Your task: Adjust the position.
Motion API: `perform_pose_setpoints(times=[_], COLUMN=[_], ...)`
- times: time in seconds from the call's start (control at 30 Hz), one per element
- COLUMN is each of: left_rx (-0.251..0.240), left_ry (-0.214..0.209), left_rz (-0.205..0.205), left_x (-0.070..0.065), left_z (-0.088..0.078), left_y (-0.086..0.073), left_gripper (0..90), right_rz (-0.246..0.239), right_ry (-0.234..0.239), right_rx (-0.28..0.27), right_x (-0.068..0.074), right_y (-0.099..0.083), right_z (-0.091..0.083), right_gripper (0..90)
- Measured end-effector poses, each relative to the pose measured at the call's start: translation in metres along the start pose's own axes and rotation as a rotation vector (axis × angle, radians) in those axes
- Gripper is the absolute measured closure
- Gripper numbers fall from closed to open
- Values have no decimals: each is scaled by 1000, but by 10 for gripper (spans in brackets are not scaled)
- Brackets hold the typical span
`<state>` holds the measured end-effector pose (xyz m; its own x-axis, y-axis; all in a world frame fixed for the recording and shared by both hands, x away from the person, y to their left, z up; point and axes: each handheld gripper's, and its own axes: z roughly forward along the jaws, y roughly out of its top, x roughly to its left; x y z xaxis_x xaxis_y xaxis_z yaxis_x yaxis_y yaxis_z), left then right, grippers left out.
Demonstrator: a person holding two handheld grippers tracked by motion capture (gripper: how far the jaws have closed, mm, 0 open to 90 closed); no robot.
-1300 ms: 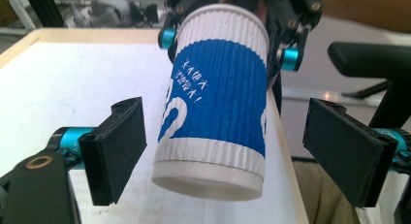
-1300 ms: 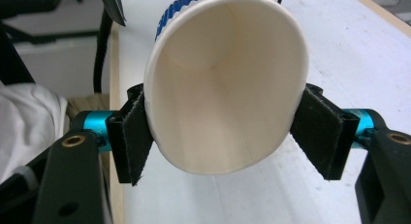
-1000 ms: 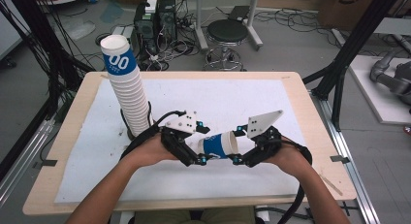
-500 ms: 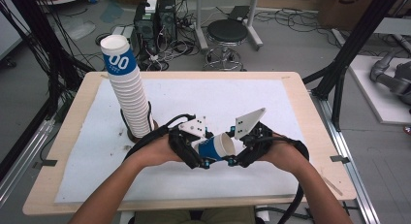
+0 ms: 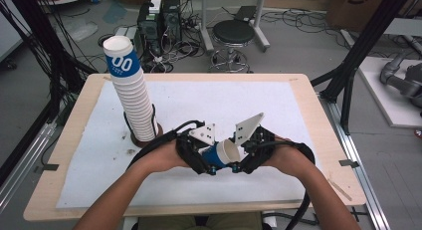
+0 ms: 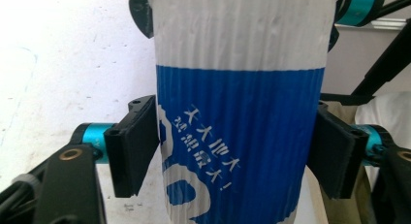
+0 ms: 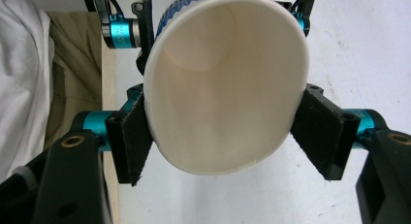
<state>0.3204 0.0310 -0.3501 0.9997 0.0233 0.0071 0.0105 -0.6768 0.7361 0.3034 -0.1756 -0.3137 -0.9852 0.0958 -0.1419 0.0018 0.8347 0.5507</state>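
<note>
Both clamp one paper cup (image 5: pixel 222 154) above desk (image 5: pixel 308 115): left hand-held gripper (image 6: pixel 232 151) grasping blue band, right hand-held gripper (image 7: pixel 228 136) grasping rim.

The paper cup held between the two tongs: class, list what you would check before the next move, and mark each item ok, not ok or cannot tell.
1. Left tongs clamp the paper cup on its blue band: ok.
2. Right tongs touch the cup near its rim: ok on one side; the other pad, cannot tell.
3. Cup undented: ok, the rim looks smoothly rounded in the right gripper view.
4. Cup empty: ok.
5. Stack of cups upright, apart from both hands: ok.
6. Cup lifted off the table: cannot tell.
</note>
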Motion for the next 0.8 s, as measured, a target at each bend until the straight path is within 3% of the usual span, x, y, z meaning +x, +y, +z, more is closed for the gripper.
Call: perform_pose_setpoints(times=[0.17,0.3,0.57,0.6,0.67,0.7,0.73,0.8], left_rx=[1,-20,-84,-95,-131,-187,-212,-230], left_ry=[-12,-14,-19,-19,-14,-4,-1,3], left_rz=[-2,-3,-27,-36,-48,-68,-79,-88], left_x=[0,1,3,3,5,6,8,9], left_z=[1,1,-3,-4,-5,-7,-7,-8], left_y=[0,-2,-10,-12,-16,-21,-23,-26], left_gripper=[300,291,291,291,288,277,274,273], right_rz=[8,25,106,106,126,154,164,202], right_ry=[3,13,24,24,16,12,1,-14], right_rx=[2,-27,-248,-248,-299,-358,-384,-432], right_x=[-1,-1,-5,-5,-6,-6,-7,-8], right_y=[-2,-6,-21,-21,-26,-32,-35,-42], right_z=[1,1,-8,-8,-12,-16,-18,-22], right_gripper=[277,249,213,213,212,210,207,207])
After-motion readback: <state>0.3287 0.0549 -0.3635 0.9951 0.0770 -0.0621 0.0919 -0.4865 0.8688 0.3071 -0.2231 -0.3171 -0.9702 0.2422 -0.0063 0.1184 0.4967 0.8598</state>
